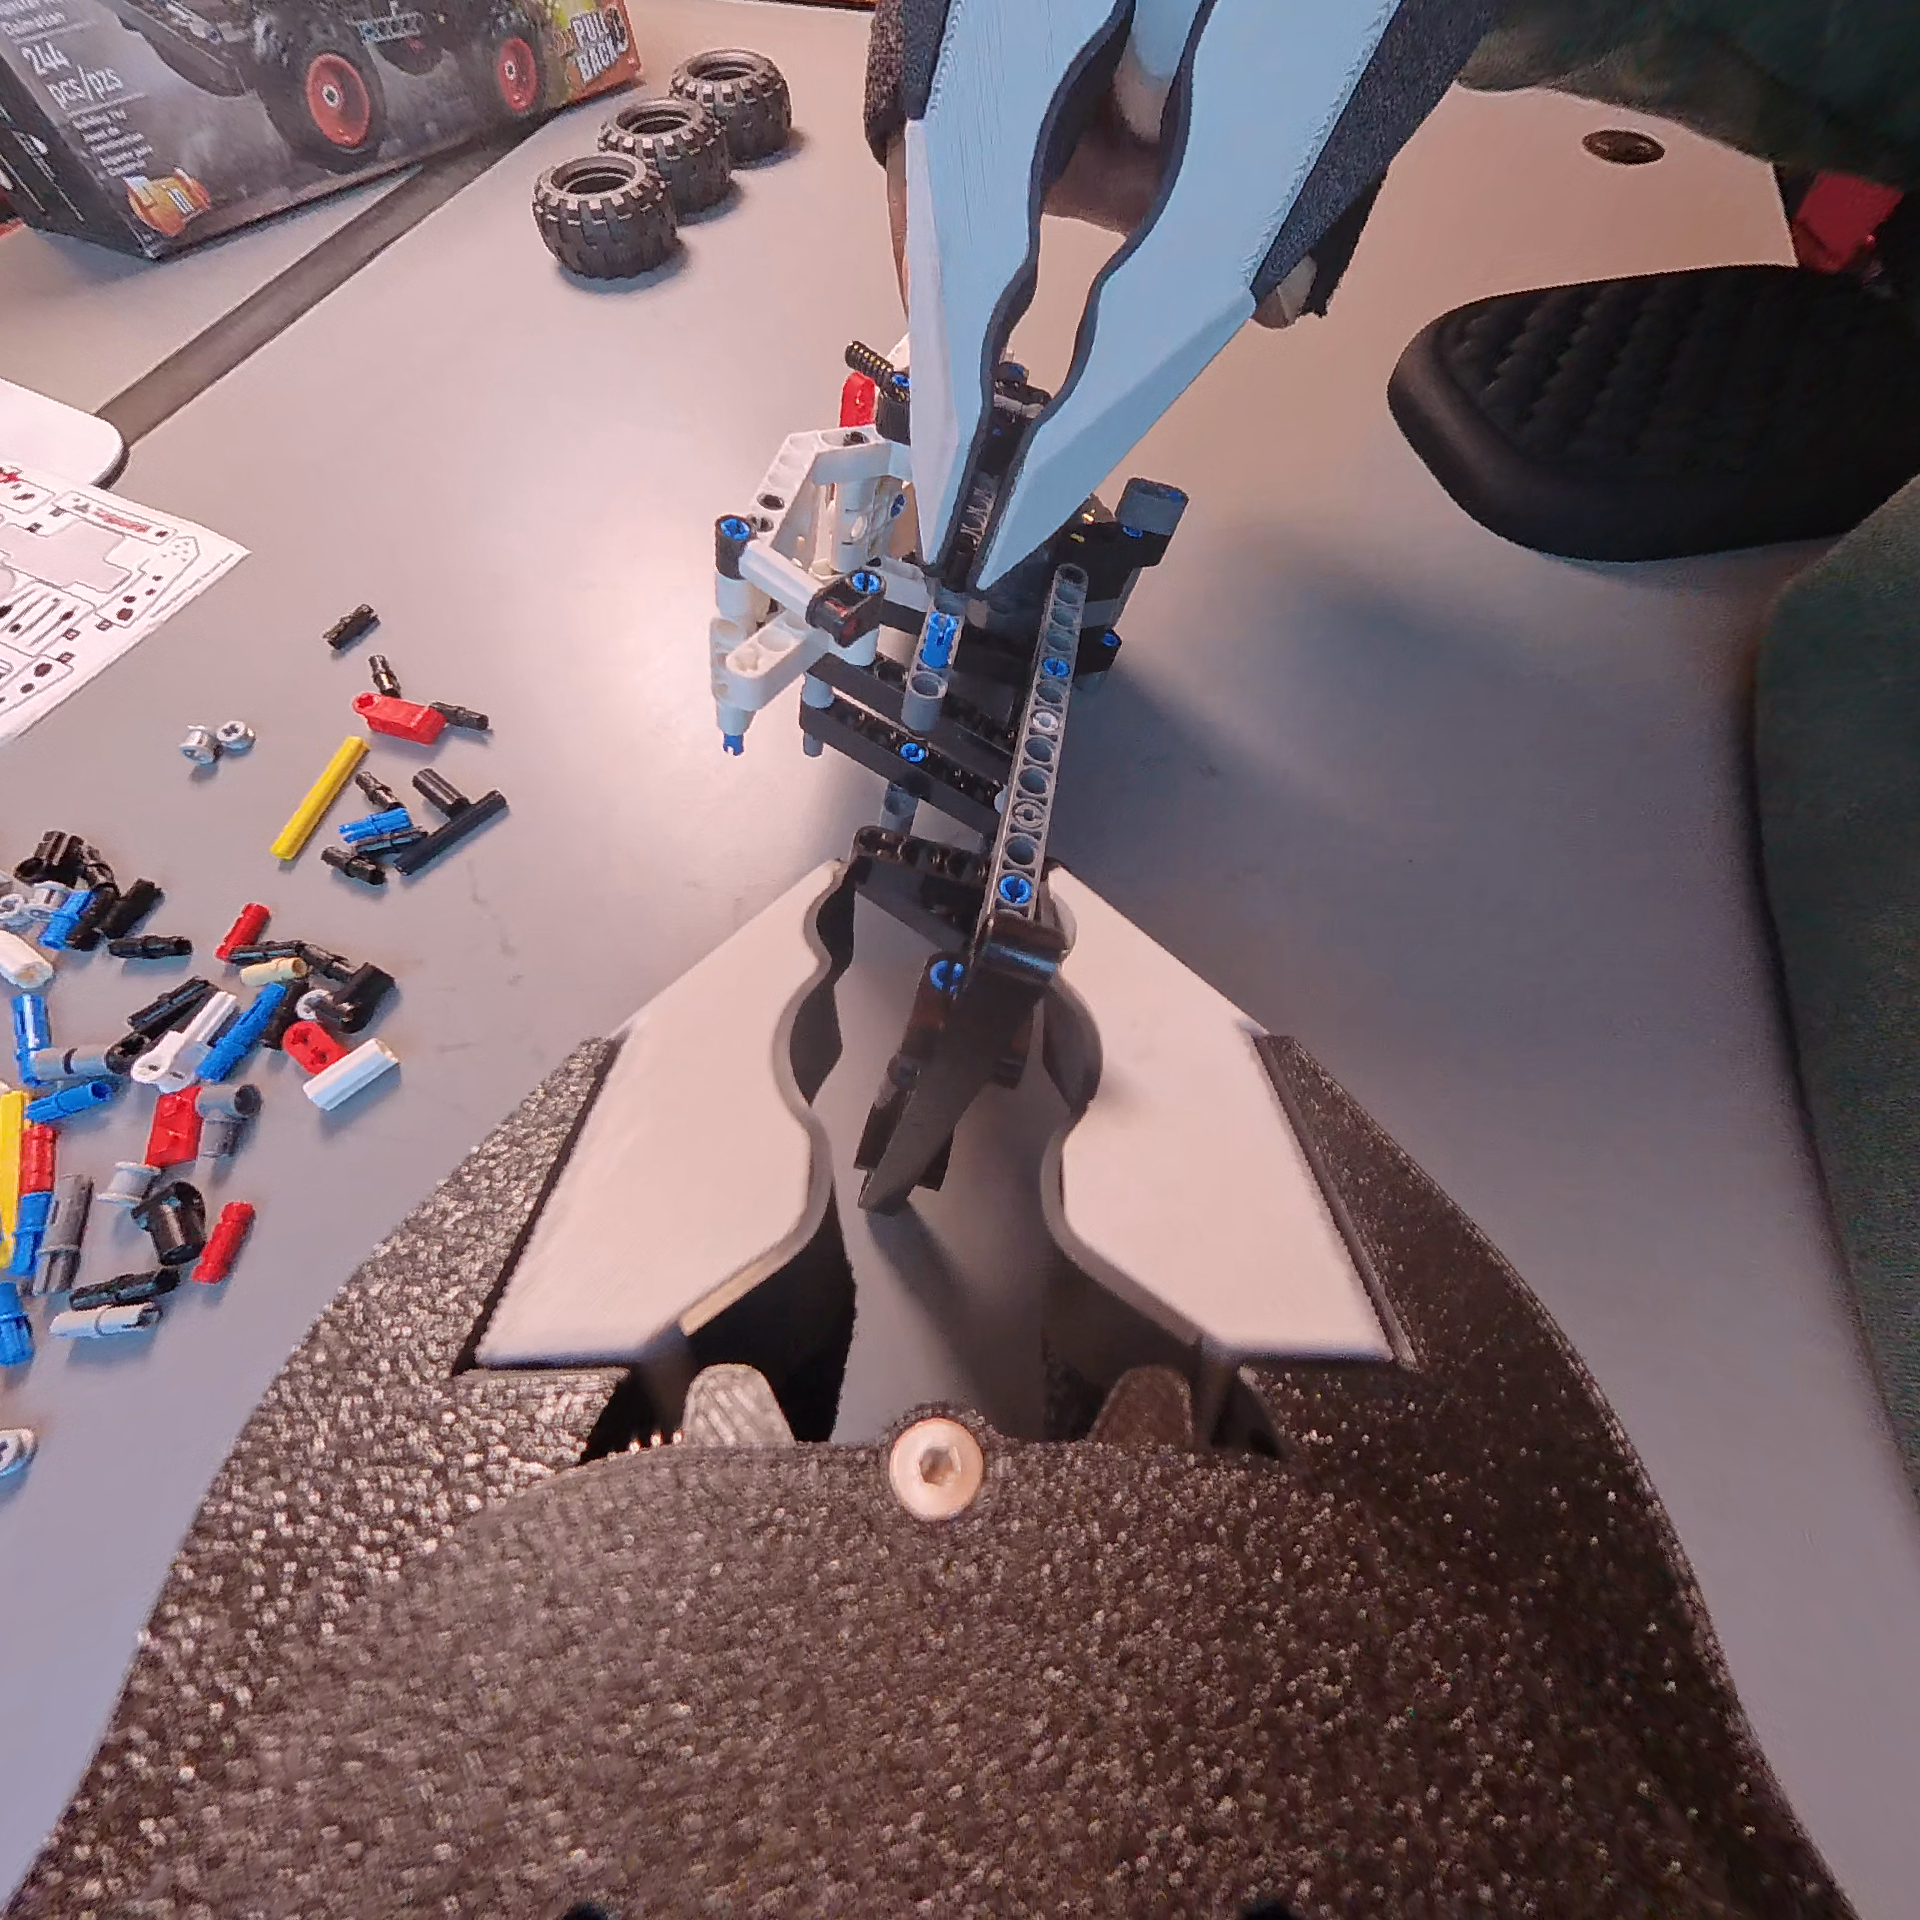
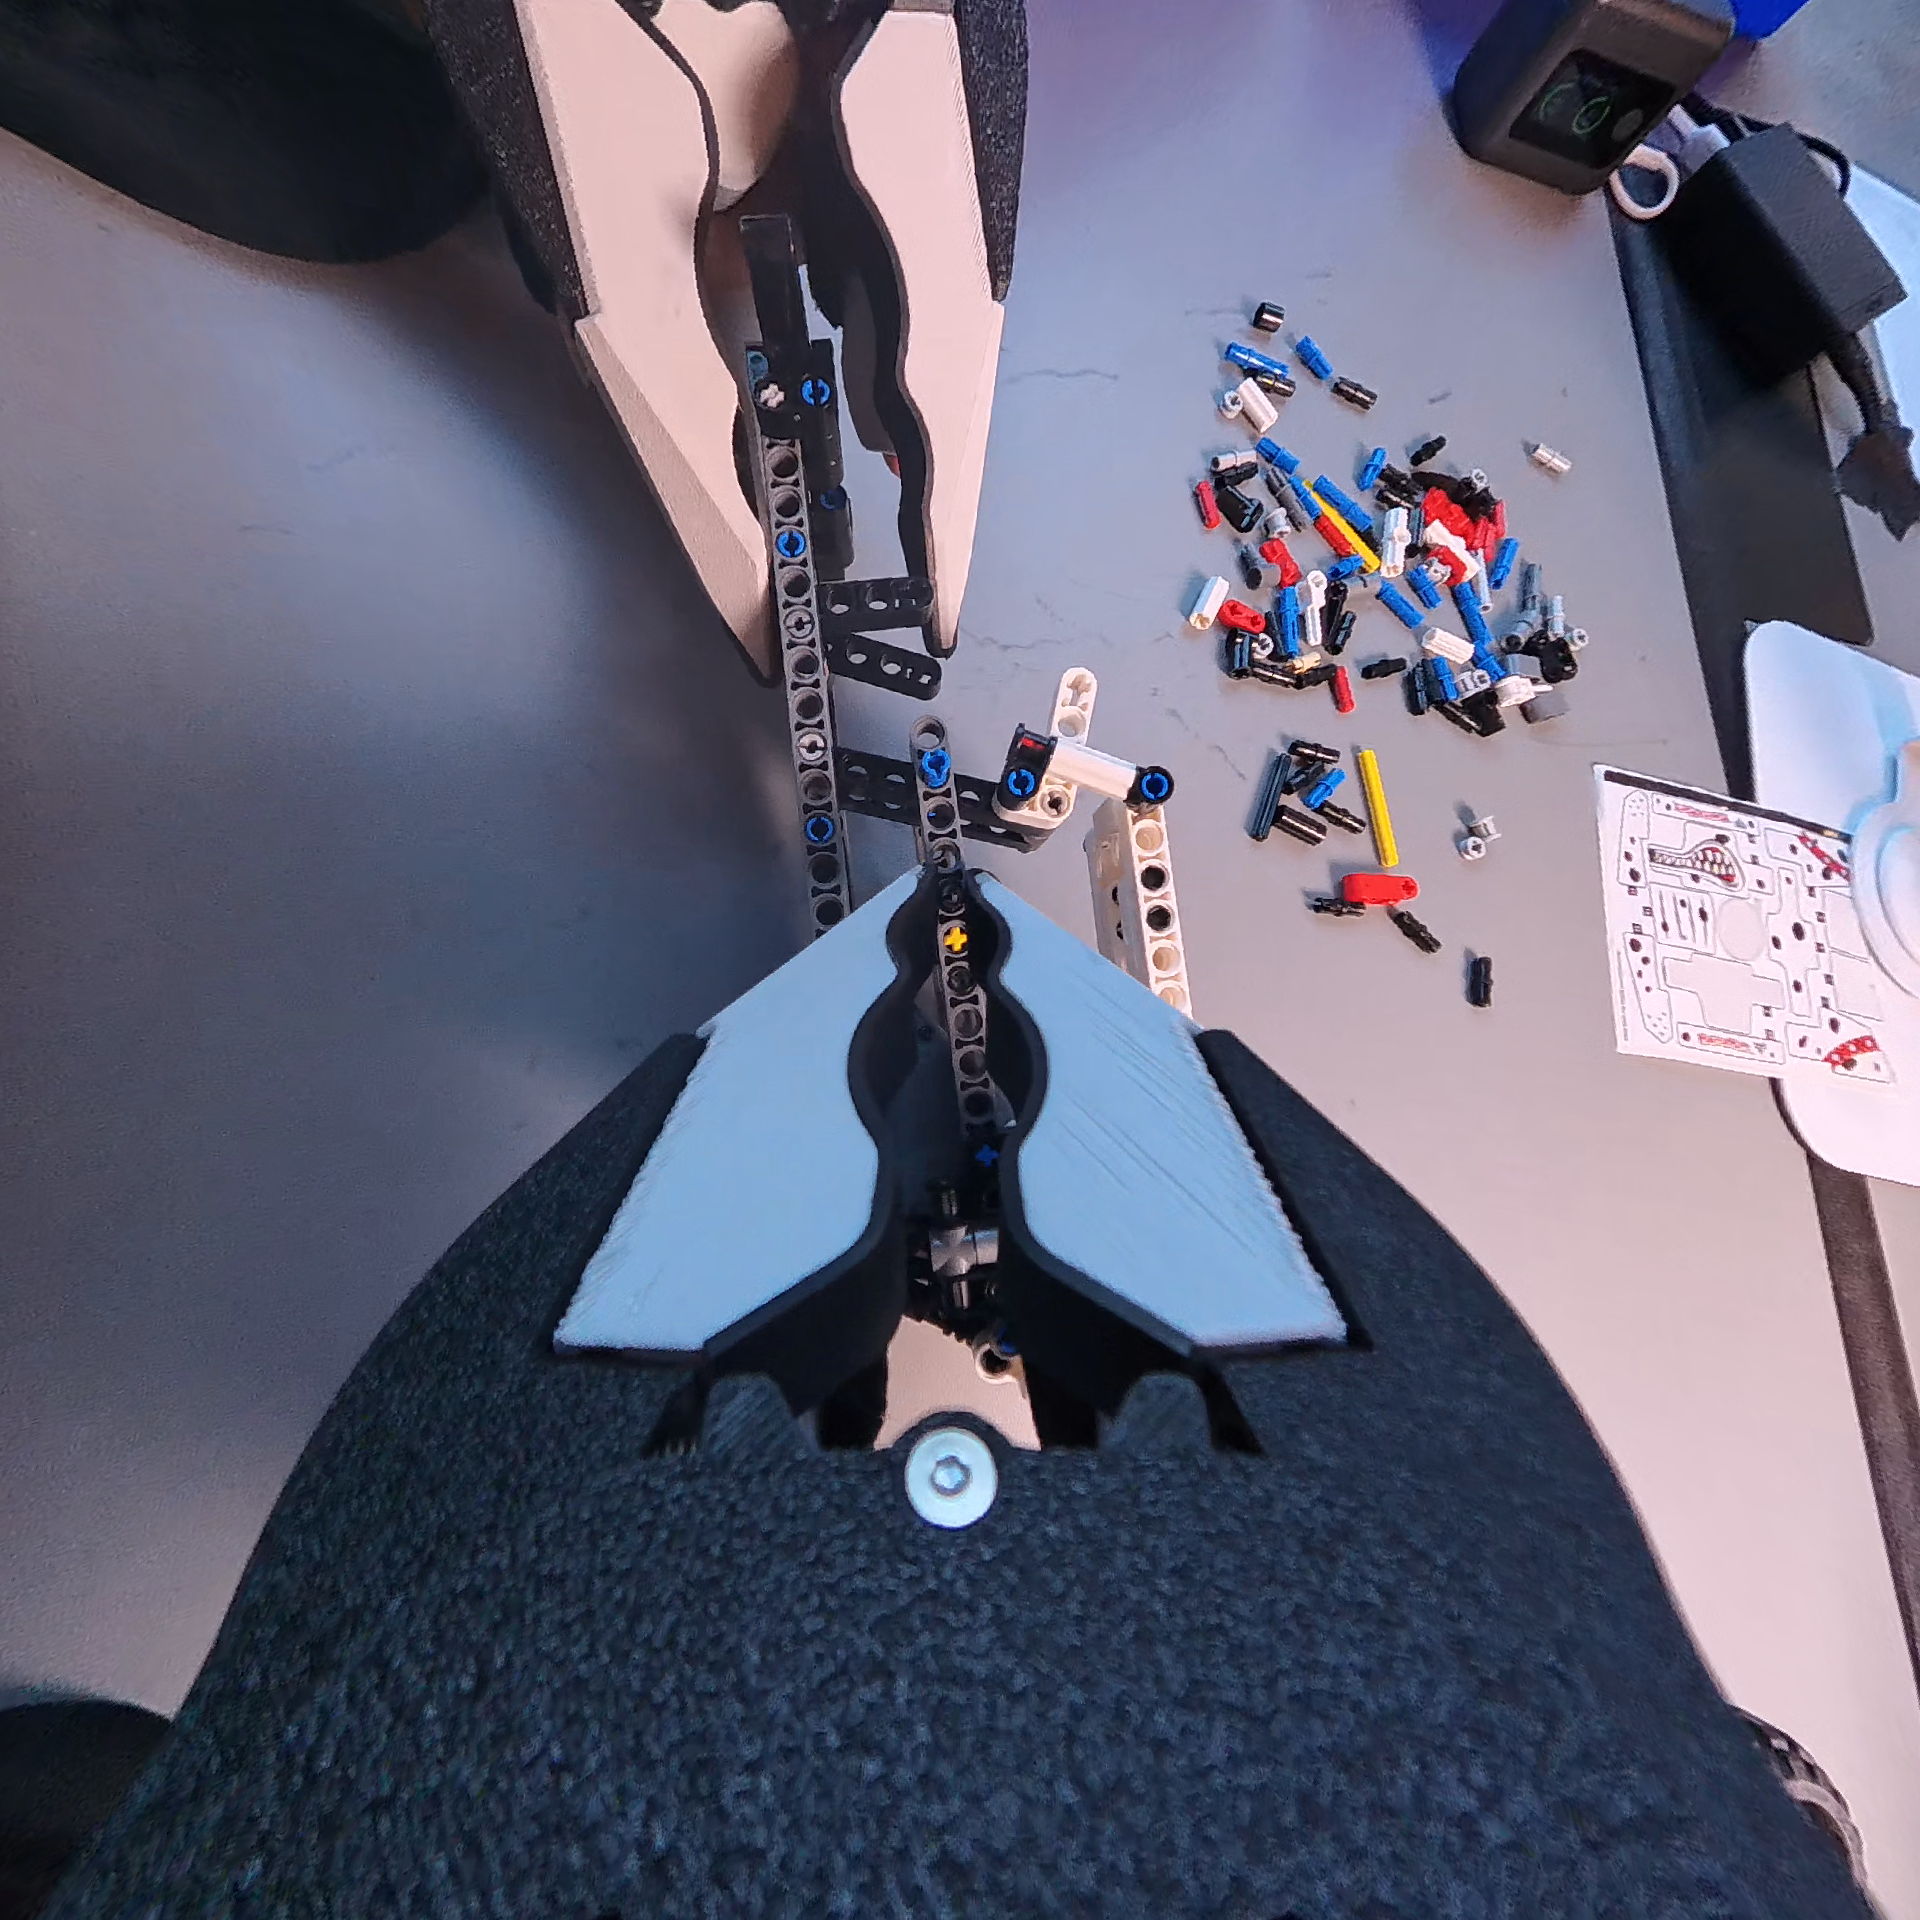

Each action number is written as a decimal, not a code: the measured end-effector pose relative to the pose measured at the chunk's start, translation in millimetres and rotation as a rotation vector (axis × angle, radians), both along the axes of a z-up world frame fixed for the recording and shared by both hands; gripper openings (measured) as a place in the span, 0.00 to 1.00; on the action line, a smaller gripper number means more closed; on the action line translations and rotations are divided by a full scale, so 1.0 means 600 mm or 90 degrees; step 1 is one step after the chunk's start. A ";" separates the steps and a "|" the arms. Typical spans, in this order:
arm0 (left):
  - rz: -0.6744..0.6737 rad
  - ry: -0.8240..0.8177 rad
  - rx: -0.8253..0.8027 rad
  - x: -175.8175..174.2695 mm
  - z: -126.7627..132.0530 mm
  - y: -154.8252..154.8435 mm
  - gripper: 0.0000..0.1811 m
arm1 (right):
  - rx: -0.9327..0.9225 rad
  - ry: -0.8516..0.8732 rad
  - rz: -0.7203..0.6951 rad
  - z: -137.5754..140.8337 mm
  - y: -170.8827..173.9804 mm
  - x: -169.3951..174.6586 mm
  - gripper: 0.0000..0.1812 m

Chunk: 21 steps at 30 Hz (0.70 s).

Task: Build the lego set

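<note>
Lego frame: half-built, black and grey holed beams with a white section at the 9 o'clock side in the left wrist view; held clear above the grey table between both grippers, near centre of that view.
Left gripper: fingers closed part-way on the near end of the frame, tips against the black beams; a gap remains farther back between the fingers.
Right gripper: fingers clamped on a thin grey holed beam at the opposite end; seen at 12 o'clock in the left wrist view.
Weight: judged light, hard plastic.
Stiffness: single beams stiff; whole frame judged prone to flex or pop apart at the pin joints if twisted.
Surface: smooth plastic, judged slippery against flat finger faces.
Hold points: long beams near pinned crossings judged best; the white section and projecting blue pins judged poor, likely to shift or pull off.
Risk: opposing pulls from both ends could part the joints.
Tyres: three counted, black, in a row at 11 o'clock in the left wrist view.
Box: one, at 11 o'clock, beyond the tyres.
Sticker sheet: one, at 3 o'clock in the right wrist view.
Yellow rod: one lying apart from the pile; another yellow piece inside it.
Loose pieces: blue, black, red, white and grey pins and connectors, several dozen, too tangled for an exact count.
</note>
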State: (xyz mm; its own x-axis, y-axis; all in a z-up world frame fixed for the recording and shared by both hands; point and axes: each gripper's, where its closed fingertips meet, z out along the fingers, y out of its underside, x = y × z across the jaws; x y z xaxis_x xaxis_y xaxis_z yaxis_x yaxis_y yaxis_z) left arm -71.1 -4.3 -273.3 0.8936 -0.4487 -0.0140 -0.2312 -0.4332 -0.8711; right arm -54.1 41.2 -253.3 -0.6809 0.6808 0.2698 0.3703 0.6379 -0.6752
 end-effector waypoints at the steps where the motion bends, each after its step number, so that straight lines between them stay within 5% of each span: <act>1: 0.000 -0.001 0.000 0.000 0.000 0.000 0.19 | -0.002 0.000 0.001 0.000 0.000 0.000 0.02; 8: -0.032 0.012 0.012 0.029 0.004 0.014 0.28 | -0.027 -0.001 0.018 0.001 -0.022 0.002 0.02; 21: -0.045 0.014 0.007 0.047 0.006 0.012 0.20 | -0.085 -0.014 0.028 0.008 -0.040 0.013 0.01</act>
